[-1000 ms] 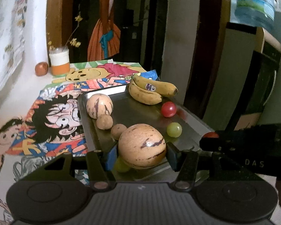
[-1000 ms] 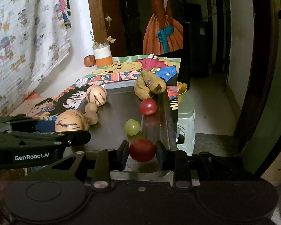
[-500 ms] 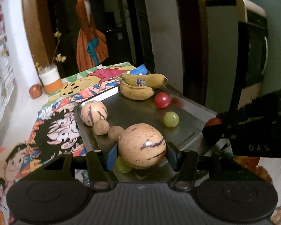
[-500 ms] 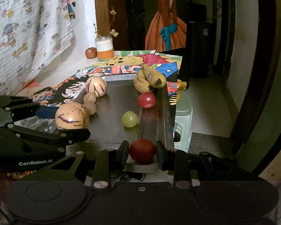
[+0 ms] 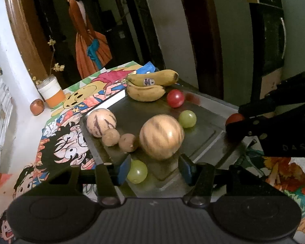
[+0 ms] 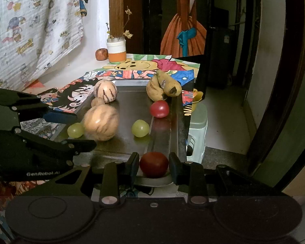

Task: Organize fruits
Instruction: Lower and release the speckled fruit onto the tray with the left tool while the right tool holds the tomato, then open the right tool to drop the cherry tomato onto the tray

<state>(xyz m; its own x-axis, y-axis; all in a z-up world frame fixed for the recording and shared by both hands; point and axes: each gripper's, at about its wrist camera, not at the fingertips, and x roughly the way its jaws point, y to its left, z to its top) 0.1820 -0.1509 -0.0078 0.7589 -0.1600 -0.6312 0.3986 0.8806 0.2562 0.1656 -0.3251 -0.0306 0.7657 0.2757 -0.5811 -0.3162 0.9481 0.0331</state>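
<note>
A metal tray holds two bananas, two striped melons, small brown fruits, a red tomato and green grapes. My left gripper is open; the big striped melon lies blurred on the tray just beyond its blue pads, with a green grape by the left pad. My right gripper is slightly open around a red tomato at the tray's near right corner.
A cartoon-print cloth covers the table. An orange-and-white jar and a small brown fruit stand at the back. A green stool stands beside the table's right edge.
My left gripper opened and drew back, letting the big striped melon go onto the tray, where it rolls. My right gripper's fingers loosened around the red tomato.
</note>
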